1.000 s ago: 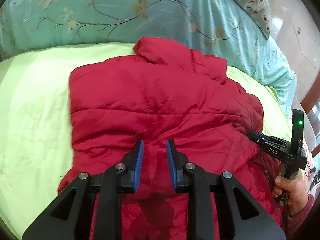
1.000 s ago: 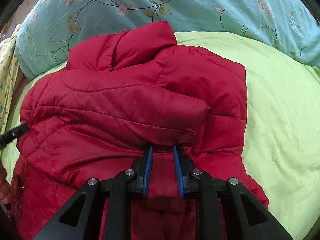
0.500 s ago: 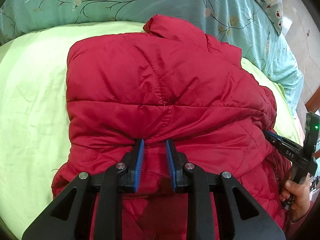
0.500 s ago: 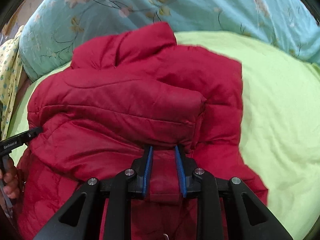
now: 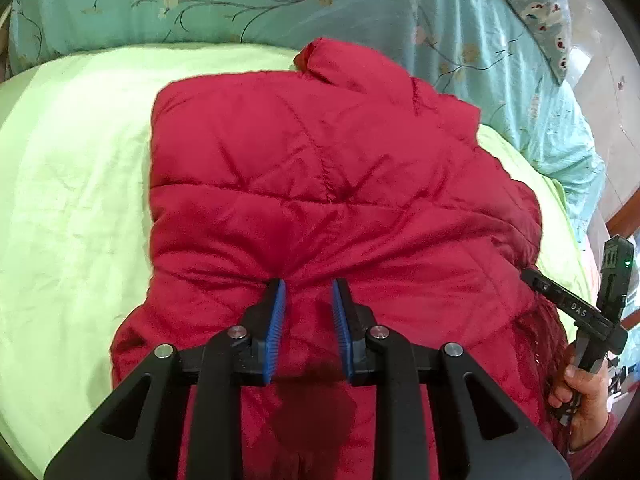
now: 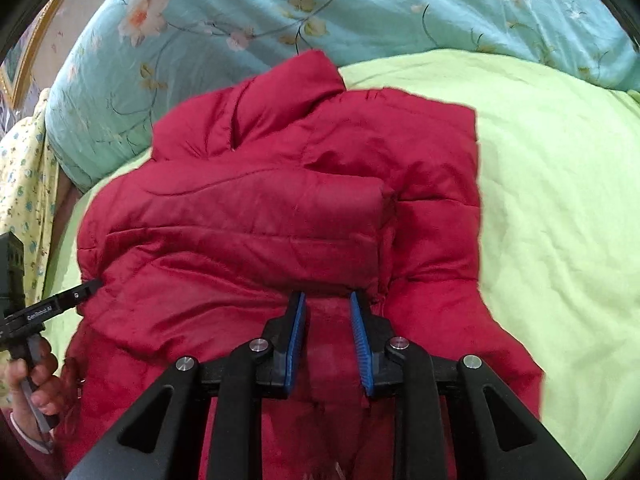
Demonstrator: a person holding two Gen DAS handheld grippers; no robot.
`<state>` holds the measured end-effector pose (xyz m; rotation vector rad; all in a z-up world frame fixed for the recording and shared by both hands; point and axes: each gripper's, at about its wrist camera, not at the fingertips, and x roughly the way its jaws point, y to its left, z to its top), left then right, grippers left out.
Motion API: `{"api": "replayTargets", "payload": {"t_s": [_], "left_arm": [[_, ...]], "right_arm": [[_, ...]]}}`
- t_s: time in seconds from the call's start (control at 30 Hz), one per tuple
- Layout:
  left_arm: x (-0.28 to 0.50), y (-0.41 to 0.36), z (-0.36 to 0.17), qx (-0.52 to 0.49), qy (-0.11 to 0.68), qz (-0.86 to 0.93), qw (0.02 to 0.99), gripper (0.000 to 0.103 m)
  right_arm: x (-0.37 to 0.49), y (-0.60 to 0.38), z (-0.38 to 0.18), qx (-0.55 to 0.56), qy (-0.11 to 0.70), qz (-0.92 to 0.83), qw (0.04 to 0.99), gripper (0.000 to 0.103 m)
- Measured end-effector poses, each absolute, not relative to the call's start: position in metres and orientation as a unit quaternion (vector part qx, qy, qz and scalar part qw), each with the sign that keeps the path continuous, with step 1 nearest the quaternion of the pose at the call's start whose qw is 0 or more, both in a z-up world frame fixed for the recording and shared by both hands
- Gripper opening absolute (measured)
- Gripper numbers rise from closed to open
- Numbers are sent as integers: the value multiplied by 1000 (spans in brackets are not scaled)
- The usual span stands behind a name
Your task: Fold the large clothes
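Both tools pinch the jacket [image 5: 320,184] hem — left tool [image 5: 307,300] narrow, right tool [image 6: 327,312] just easing wider; carry toward the collar [image 6: 288,92] at 12 o'clock, level.

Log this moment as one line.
stage: folding hem up | left gripper: shut on red puffer jacket | right gripper: jaws just opening, fabric between | surface: green bedspread

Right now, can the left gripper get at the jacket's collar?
Probably not yet. The left gripper is shut on the near fold of the red jacket; the collar lies at the far end by the floral quilt. Nothing blocks it, but it must release first.
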<state>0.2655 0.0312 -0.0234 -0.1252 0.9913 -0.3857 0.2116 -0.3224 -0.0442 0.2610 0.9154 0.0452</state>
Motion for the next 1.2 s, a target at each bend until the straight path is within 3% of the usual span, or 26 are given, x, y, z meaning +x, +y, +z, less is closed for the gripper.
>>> {"api": "replayTargets", "payload": {"t_s": [0.13, 0.4, 0.47, 0.67, 0.93, 1.2], "left_arm": [[243, 38, -15, -55, 466, -177, 865, 22], [187, 70, -13, -75, 471, -165, 863, 22], [172, 81, -15, -88, 472, -161, 862, 22], [132, 112, -17, -105, 480, -141, 859, 22], [101, 129, -21, -114, 486, -137, 856, 22], [81, 133, -28, -107, 493, -140, 852, 31]], "right_arm": [[188, -321, -30, 121, 439, 28, 890, 34], [144, -332, -20, 138, 445, 37, 884, 37], [130, -331, -17, 139, 446, 43, 883, 45], [89, -328, -7, 123, 444, 56, 886, 53], [51, -331, -4, 112, 449, 44, 885, 57], [21, -340, -17, 132, 461, 33, 877, 64]]}}
